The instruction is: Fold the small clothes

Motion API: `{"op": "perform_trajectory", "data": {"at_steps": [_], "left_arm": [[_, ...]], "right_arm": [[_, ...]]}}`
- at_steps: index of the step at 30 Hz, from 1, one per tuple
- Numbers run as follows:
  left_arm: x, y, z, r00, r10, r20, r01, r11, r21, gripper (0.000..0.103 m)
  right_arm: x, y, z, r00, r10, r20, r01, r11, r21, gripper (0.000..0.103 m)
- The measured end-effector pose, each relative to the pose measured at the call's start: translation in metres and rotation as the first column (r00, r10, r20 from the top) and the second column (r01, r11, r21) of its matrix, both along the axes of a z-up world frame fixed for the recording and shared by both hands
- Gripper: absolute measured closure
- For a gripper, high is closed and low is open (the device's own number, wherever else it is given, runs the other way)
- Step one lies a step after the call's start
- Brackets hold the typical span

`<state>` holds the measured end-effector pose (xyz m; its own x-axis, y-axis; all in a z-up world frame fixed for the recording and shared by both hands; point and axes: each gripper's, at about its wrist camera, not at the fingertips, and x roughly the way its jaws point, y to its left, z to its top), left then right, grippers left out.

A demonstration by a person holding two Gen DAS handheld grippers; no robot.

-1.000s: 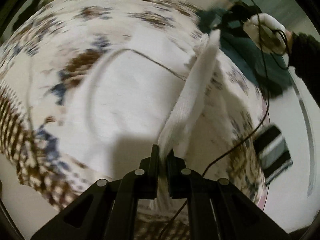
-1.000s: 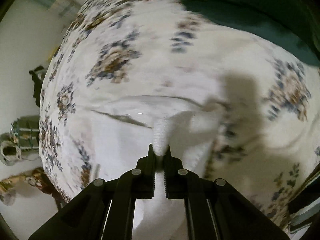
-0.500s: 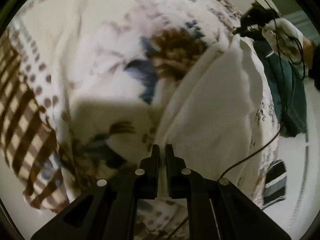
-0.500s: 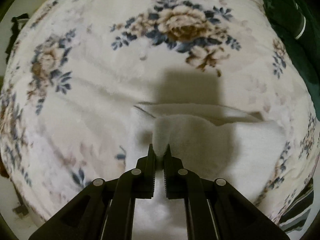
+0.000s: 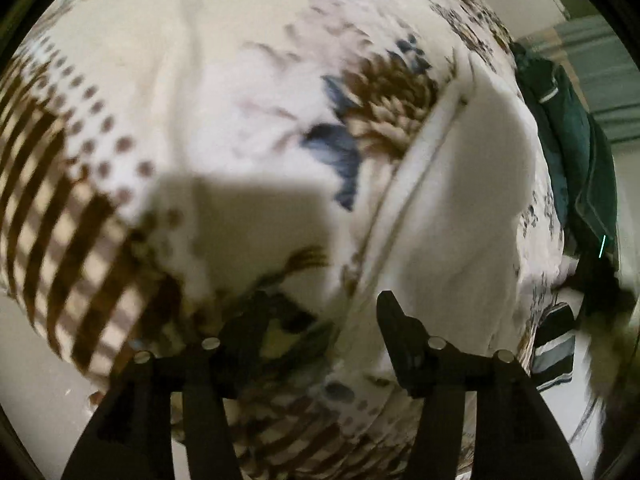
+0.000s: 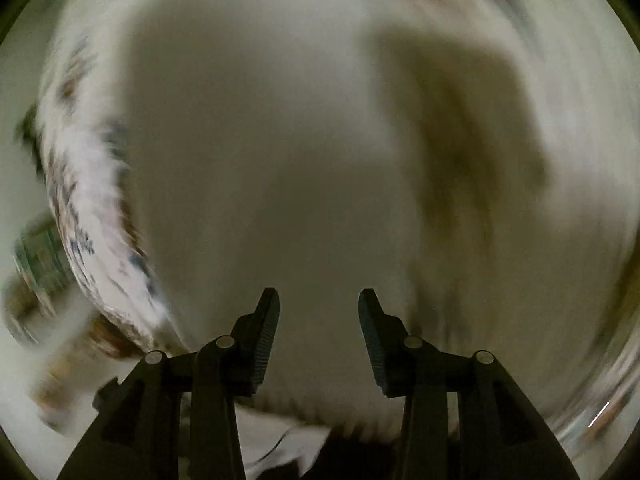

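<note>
Both grippers gape empty – left gripper (image 5: pixel 324 308), right gripper (image 6: pixel 318 300) – likely so the white garment (image 5: pixel 452 208) lies folded on the floral blanket (image 5: pixel 248 80), under them.

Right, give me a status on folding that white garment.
Done: the white garment lies doubled on the floral bedspread, a layered edge showing along its left side. In hand: nothing; the left gripper and right gripper both have open jaws. Left: any further fold, and the dark green clothes beyond.
</note>
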<state>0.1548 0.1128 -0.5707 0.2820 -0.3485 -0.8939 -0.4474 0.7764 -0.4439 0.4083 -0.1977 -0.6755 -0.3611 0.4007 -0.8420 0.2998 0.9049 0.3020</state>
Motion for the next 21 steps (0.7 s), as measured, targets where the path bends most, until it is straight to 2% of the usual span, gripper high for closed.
{"op": "perform_trajectory", "data": {"at_steps": [1,2,3,4,5,6,8,9,10,12,15,16,19,20,21], "left_arm": [[0.004,-0.004,-0.002,1.0,-0.004,-0.007,0.004,1.0,-0.001,0.05],[0.008,-0.007,-0.003,1.0,-0.006,-0.01,0.006,1.0,-0.003,0.05],[0.012,-0.01,-0.002,1.0,-0.008,-0.008,0.008,1.0,-0.005,0.05],[0.017,-0.015,-0.001,1.0,-0.019,-0.009,0.019,1.0,0.004,0.05],[0.02,-0.019,0.0,0.999,-0.032,-0.013,0.032,0.999,0.022,0.05],[0.022,-0.022,0.001,0.999,-0.043,-0.017,0.044,0.998,0.038,0.05],[0.025,-0.031,0.004,0.997,-0.069,-0.029,0.071,0.995,0.072,0.05],[0.025,-0.035,0.006,0.996,-0.084,-0.037,0.087,0.992,0.091,0.05],[0.027,-0.039,0.007,0.994,-0.095,-0.044,0.1,0.989,0.105,0.05],[0.024,-0.044,0.012,0.992,-0.111,-0.06,0.118,0.984,0.137,0.05],[0.014,-0.048,0.021,0.991,-0.115,-0.072,0.125,0.98,0.152,0.05],[0.009,-0.048,0.023,0.991,-0.109,-0.079,0.12,0.981,0.154,0.05],[-0.004,-0.045,0.023,0.994,-0.071,-0.084,0.08,0.991,0.107,0.05],[-0.009,-0.045,0.02,0.995,-0.051,-0.085,0.056,0.997,0.061,0.05],[-0.013,-0.045,0.015,0.996,-0.026,-0.088,0.026,1.0,0.001,0.05]], "right_arm": [[-0.027,-0.016,-0.011,0.994,-0.093,-0.056,0.094,0.995,0.028,0.059],[-0.058,-0.034,-0.027,0.971,-0.205,-0.126,0.215,0.974,0.077,0.059],[-0.075,-0.042,-0.036,0.951,-0.262,-0.163,0.28,0.955,0.102,0.059],[-0.096,-0.051,-0.047,0.917,-0.338,-0.21,0.369,0.92,0.133,0.059],[-0.117,-0.058,-0.059,0.872,-0.417,-0.255,0.465,0.869,0.17,0.059],[-0.129,-0.063,-0.065,0.843,-0.469,-0.261,0.523,0.83,0.196,0.059],[-0.139,-0.069,-0.069,0.819,-0.533,-0.213,0.572,0.789,0.225,0.062],[-0.144,-0.072,-0.066,0.806,-0.57,-0.163,0.592,0.766,0.25,0.091],[-0.147,-0.074,-0.063,0.799,-0.586,-0.132,0.598,0.755,0.268,0.099],[-0.156,-0.078,-0.058,0.791,-0.603,-0.1,0.604,0.747,0.277,0.099],[-0.179,-0.084,-0.051,0.772,-0.627,-0.111,0.626,0.716,0.31,0.1],[-0.184,-0.084,-0.047,0.78,-0.617,-0.104,0.614,0.724,0.316,0.1],[-0.194,-0.081,-0.038,0.828,-0.557,-0.062,0.546,0.777,0.312,0.1],[-0.195,-0.08,-0.039,0.846,-0.53,-0.062,0.52,0.794,0.316,0.1],[-0.194,-0.079,-0.04,0.851,-0.52,-0.074,0.514,0.795,0.323,0.099]]}}
